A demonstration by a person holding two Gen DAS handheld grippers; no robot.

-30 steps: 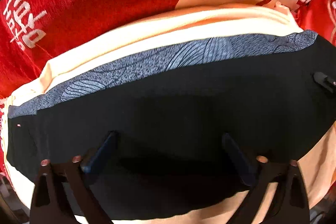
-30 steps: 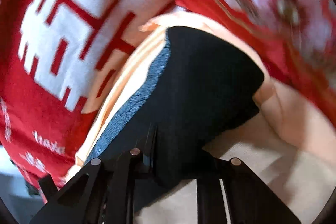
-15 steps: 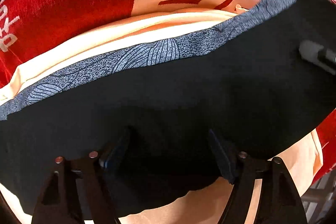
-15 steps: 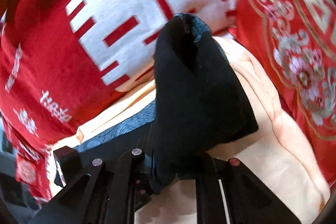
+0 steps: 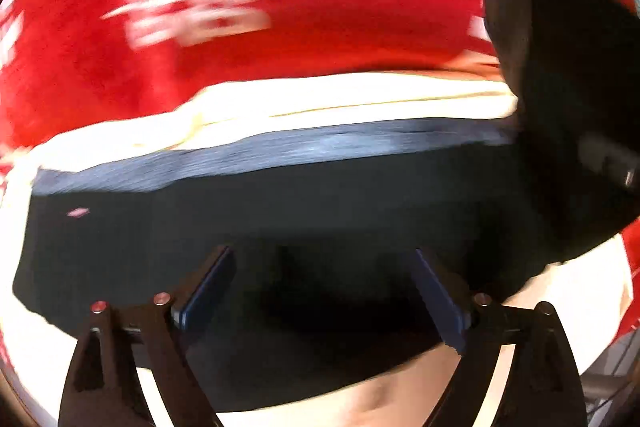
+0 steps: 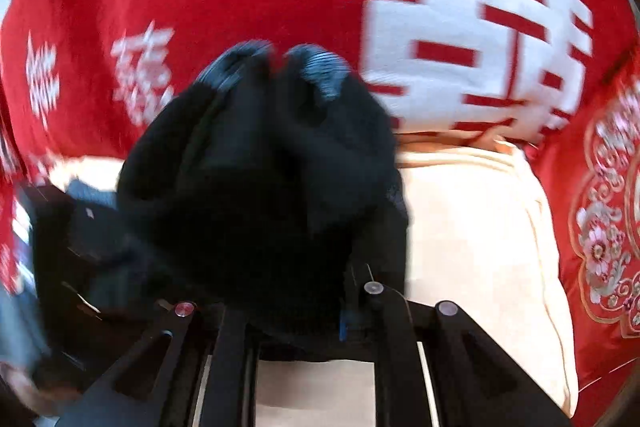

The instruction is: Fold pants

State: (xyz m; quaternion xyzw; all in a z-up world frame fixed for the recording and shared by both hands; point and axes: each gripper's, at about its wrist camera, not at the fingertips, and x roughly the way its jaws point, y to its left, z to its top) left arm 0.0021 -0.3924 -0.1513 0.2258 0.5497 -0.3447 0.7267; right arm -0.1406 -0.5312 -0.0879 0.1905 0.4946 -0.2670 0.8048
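Both grippers are showing in their own wrist views: the left gripper (image 5: 320,291) is hovering with its two fingers spread wide apart over the black pants (image 5: 280,211), gripping nothing, while the right gripper (image 6: 296,311) is clamping a bunched end of the same pants (image 6: 260,195) between its narrowed fingers and holding that end up off the surface. One pair of pants is lying on one cream-coloured garment (image 5: 340,99), which is itself resting on a red cloth (image 5: 340,7). In the left wrist view the pants are stretching with their long axis running left to right, a single blue-grey patterned band (image 5: 280,151) edging their far side, and the raised end is curling up at the right of that view. In the right wrist view, two blue-grey ribbed edges are peeking out at the top of the bunch. White printing is covering the red cloth, including a large blocky Chinese character (image 6: 480,27) and smaller lines of lettering that are too blurred to read. A gold and pink floral medallion (image 6: 608,211) is decorating the cloth at the right.
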